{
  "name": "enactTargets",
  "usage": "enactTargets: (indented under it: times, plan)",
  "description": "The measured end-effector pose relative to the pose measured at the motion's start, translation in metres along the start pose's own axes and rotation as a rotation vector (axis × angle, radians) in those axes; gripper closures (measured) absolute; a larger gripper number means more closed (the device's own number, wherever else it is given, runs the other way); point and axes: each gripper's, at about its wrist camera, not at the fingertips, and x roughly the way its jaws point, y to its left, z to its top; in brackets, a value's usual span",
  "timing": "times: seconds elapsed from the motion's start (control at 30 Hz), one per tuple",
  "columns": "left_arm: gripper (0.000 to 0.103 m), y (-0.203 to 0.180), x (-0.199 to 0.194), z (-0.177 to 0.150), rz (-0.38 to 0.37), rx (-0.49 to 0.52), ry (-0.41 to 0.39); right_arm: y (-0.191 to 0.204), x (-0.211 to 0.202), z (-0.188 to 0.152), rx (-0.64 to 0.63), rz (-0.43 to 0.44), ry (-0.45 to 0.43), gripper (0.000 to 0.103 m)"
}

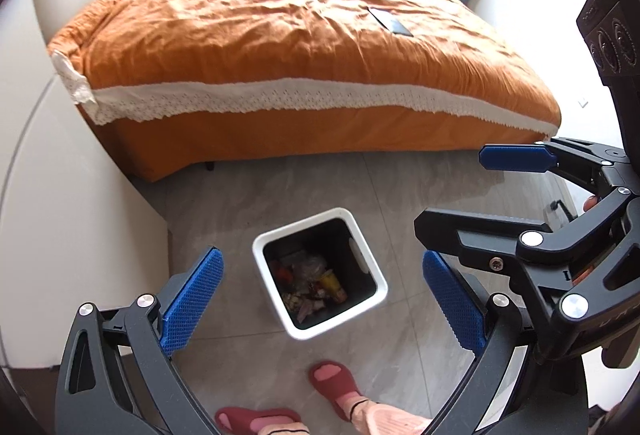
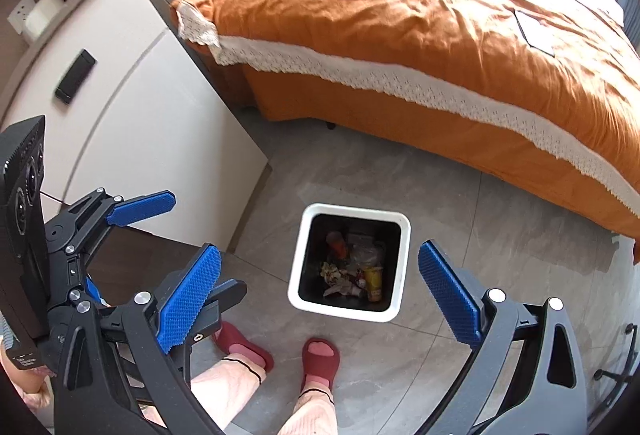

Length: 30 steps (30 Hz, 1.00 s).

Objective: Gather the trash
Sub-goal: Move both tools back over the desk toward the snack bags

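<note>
Left gripper (image 1: 322,301): fingers spread wide, blue pads apart, nothing between them. It hangs above the floor, looking down on the bin (image 1: 378,277), which shows in the gap between the pads.

Right gripper (image 2: 320,299): likewise spread wide and carrying nothing. It hangs over the same bin (image 2: 298,263), also seen between its pads. In the left wrist view the right gripper appears at the right edge, tips pointing left, pads well apart. In the right wrist view the left gripper shows at the lower left, pads also apart.

Bin: white, square with rounded corners, dark inside, standing upright on the grey tile floor (image 1: 400,191). Trash (image 1: 310,285) lies at the bottom: crumpled wrappers, clear plastic, a yellow cup-like item and something orange-red. Individual pieces are too small to name further.

Nearer the camera than the bin: the person's two feet in dark red slippers (image 2: 320,357), pink trouser legs above them, standing near the bin but not touching it.

Beyond the bin: a bed (image 1: 280,35) with an orange cover and a white lace band along its side. A flat dark rectangle, phone-like, lies on the cover (image 1: 390,21).

Left of the bin: a white table (image 2: 132,107) beside the bed head, with a dark slim device (image 2: 75,76) lying on top.
</note>
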Motion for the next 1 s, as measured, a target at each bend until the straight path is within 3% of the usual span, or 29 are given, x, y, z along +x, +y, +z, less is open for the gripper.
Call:
enactTargets:
  times: [0.27, 0.6, 0.77, 1.0]
  plan:
    - [0.005, 0.011, -0.081, 0.01, 0.082, -0.079, -0.085, 0.047, -0.065, 0.029, -0.124, 0.053, -0.136, 0.004]
    - [0.005, 0.035, -0.195, 0.005, 0.271, -0.243, -0.226, 0.115, -0.126, 0.065, -0.257, 0.25, -0.25, 0.004]
    - [0.005, 0.059, -0.252, -0.011, 0.385, -0.361, -0.303, 0.17, -0.145, 0.086, -0.373, 0.371, -0.269, 0.004]
    - [0.005, 0.097, -0.326, -0.047, 0.55, -0.475, -0.377, 0.261, -0.17, 0.089, -0.58, 0.461, -0.318, 0.004]
